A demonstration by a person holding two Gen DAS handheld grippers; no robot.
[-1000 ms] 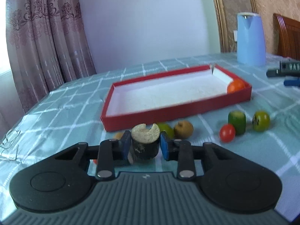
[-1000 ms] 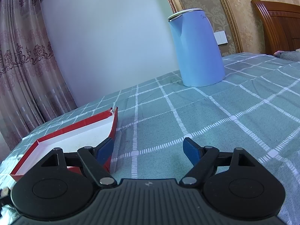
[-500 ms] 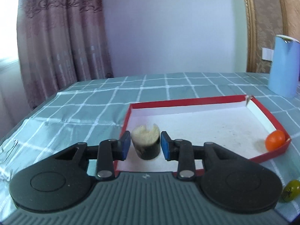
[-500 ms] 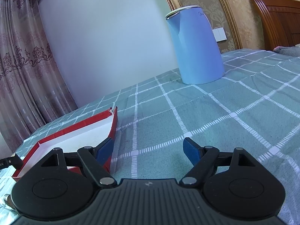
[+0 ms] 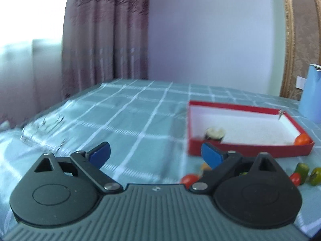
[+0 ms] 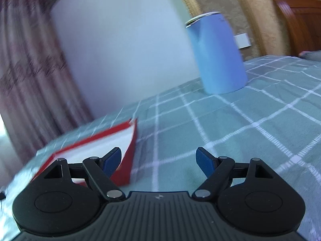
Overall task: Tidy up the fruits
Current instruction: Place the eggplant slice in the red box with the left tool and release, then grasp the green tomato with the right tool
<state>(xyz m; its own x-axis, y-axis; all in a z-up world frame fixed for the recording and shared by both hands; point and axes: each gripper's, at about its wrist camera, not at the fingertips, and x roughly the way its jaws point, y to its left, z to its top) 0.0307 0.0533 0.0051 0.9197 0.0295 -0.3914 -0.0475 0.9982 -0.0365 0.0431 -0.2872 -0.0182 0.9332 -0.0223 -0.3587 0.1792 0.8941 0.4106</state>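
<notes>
The left gripper [image 5: 155,153] has let go of the dark fruit [image 5: 215,133], which now sits in the red tray [image 5: 248,150] at its near left corner. Its jaws stand wide, held level above the tablecloth [image 5: 128,118], left of the tray. The right gripper [image 6: 158,159] tilts, jaws wide and empty, beside the tray [image 6: 130,158]. An orange fruit [image 5: 302,139] lies in the tray's near right corner.

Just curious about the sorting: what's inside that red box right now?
Inside the red box: a dark piece with a pale top near the front-left corner, an orange fruit front-right. The front wall hides their bases.
</notes>
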